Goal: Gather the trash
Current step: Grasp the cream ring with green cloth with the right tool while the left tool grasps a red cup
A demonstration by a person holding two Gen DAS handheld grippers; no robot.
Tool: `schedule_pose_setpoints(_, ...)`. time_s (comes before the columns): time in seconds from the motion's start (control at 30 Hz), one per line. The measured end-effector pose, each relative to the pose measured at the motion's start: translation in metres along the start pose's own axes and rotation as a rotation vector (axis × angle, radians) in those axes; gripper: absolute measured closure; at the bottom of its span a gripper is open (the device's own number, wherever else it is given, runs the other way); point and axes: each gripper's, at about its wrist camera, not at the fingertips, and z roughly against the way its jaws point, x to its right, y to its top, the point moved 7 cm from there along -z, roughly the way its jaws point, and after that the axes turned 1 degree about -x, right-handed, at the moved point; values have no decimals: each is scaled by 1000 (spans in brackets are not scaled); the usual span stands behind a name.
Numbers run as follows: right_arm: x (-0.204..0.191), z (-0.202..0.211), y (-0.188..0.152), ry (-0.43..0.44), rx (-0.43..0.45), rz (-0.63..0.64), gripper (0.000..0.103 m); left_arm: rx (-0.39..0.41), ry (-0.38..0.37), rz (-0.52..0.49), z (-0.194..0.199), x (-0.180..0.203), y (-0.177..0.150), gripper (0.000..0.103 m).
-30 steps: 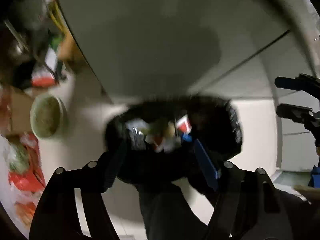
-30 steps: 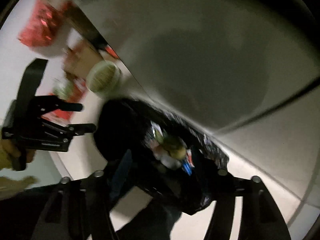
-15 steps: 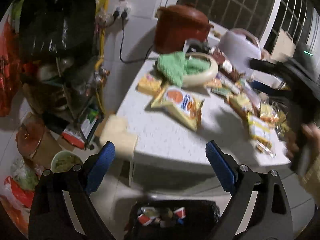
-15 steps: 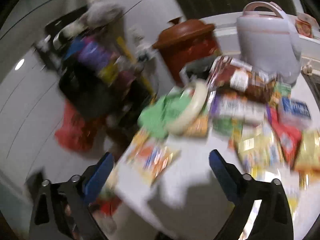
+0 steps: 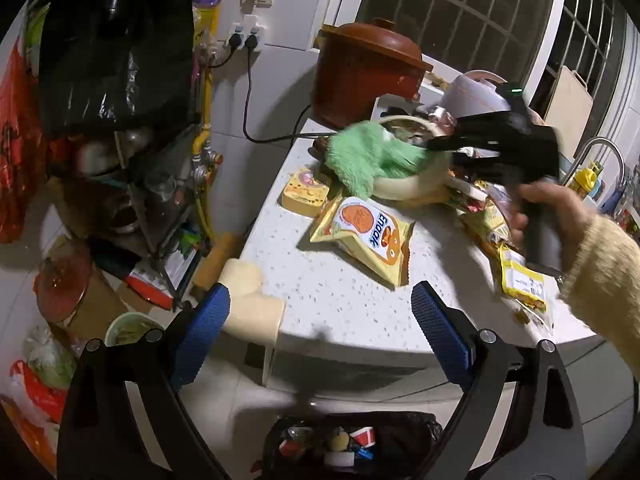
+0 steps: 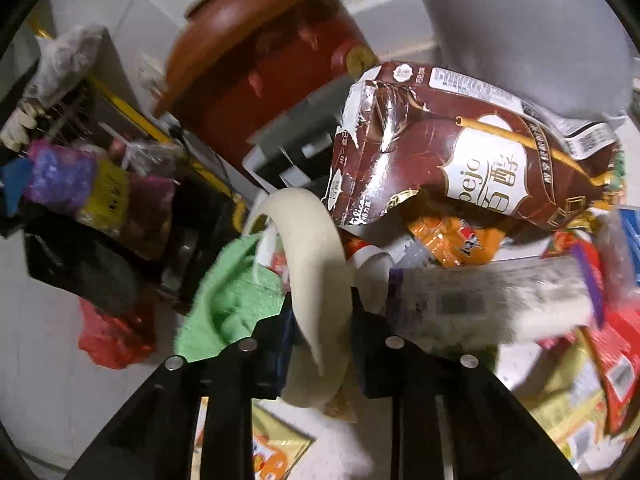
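My left gripper [image 5: 320,316] is open and empty, held in front of the white counter's [image 5: 340,292] near edge, above a black-lined trash bin [image 5: 352,446] holding several wrappers. A yellow snack bag [image 5: 366,236] lies on the counter ahead of it. My right gripper [image 6: 320,320] is shut on the rim of a cream bowl [image 6: 316,264] with a green cloth [image 6: 232,300] draped over it. In the left wrist view the right gripper [image 5: 440,144] reaches the same bowl [image 5: 404,188] at the counter's back.
A brown clay pot [image 5: 364,76] and a white kettle [image 5: 476,96] stand at the back. Many snack packets [image 6: 472,160] crowd the counter's right side. A cluttered rack with a black bag [image 5: 116,44] stands left; a paper cup [image 5: 128,328] sits on the floor.
Both grippers rose from over the trash bin to the counter. My right gripper moved in and closed on the bowl's rim; my left stayed open.
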Motion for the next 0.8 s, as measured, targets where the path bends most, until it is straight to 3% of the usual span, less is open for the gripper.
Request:
schedule_pose_setpoints(0.17,-10,70,4,77,81,42,84,-9,-15,-10,-14,5,9,13)
schedule_pose_setpoints(0.37,-33,133,18,93,149,142,88,-10,-89,-53,-34,40,29,13)
schedule_pose_setpoints(0.57,-42,167,17,90,169,208,94,-71,-393,2,-62,112,50,13)
schedule_pose_setpoints(0.67,-44,175,17,88,181,215,96,-99,-387,-4,-76,130,53,13)
schedule_pose_setpoints(0.8,-44,206,22,93,223,227,96,-94,-362,32,-78,113,53,13)
